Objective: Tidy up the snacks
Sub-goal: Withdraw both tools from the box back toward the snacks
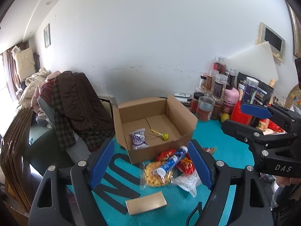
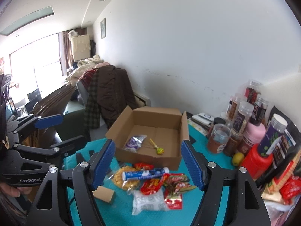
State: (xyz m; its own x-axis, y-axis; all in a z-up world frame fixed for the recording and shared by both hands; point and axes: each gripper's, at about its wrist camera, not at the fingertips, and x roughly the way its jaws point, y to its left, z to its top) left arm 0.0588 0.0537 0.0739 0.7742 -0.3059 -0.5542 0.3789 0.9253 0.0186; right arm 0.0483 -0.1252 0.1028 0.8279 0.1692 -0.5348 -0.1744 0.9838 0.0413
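Blue-and-white, smooth and rigid, the cylindrical plastic tube [image 2: 144, 175] is seen lying on top of the snack pile on the turquoise bench [image 1: 225, 146], just in front of the open brown cardboard box [image 1: 154, 131]. In the right wrist view its long axis runs almost straight across, between the two blue ribbed pads and squarely ahead of the right gripper [image 2: 148, 166]; in the left wrist view it lies on a diagonal, its capped end nearest the left gripper [image 1: 150, 162]. Neither arm can be judged clearly the nearer. A grip across the tube's narrow width is judged likely to need a turn of the wrist.

Under the tube a clear crinkly bag of yellow puffed pieces [image 2: 125, 178] is pressed, with glossy red foil packets [image 2: 152, 185] and a soft white translucent pouch [image 2: 148, 201] beside it. Inside the box a purple-and-silver sachet [image 1: 138, 138] and a yellow-green lollipop [image 1: 164, 136] are already lying.

Both grippers are held wide, with nothing between the pads.
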